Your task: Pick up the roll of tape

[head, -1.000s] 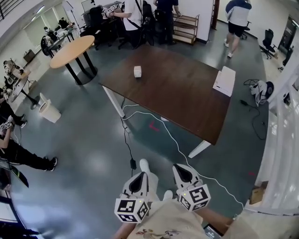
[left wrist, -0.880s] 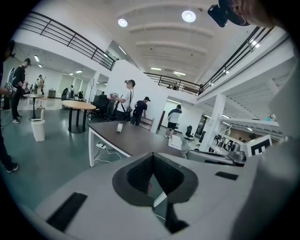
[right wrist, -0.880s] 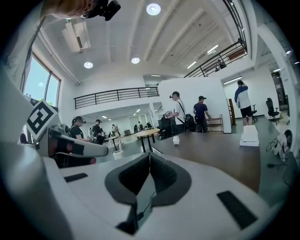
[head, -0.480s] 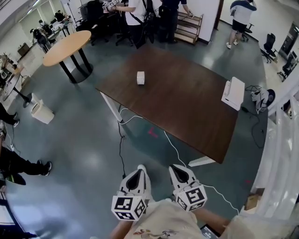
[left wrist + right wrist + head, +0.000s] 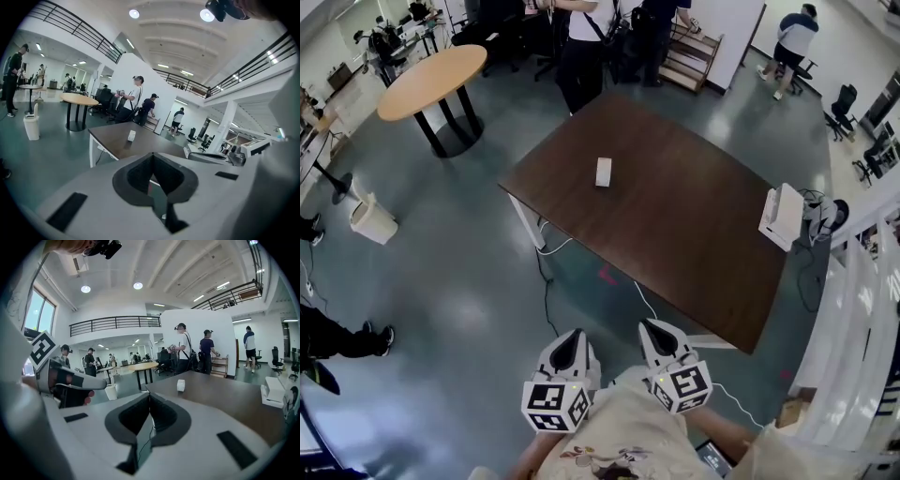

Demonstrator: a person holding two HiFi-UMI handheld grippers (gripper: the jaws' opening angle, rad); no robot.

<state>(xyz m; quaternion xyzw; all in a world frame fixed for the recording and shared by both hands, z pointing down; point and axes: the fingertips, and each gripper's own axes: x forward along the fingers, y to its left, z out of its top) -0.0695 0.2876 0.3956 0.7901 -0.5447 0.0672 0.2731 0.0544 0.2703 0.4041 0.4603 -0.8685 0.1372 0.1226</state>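
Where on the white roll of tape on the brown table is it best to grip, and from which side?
The roll of tape stands alone on the table, with free space all around. It looks narrower than tall, so probably pinch it across the narrow width, coming level from the near table edge. Its exact pose is too small to tell.

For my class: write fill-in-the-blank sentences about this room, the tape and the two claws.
The roll of tape on the dark table is ____ in colour.
The left claw and right claw are both ____, holding nothing.
The light wooden table has a ____ top.
The bin stands on the ____.
Missing words: white; shut; round; floor.
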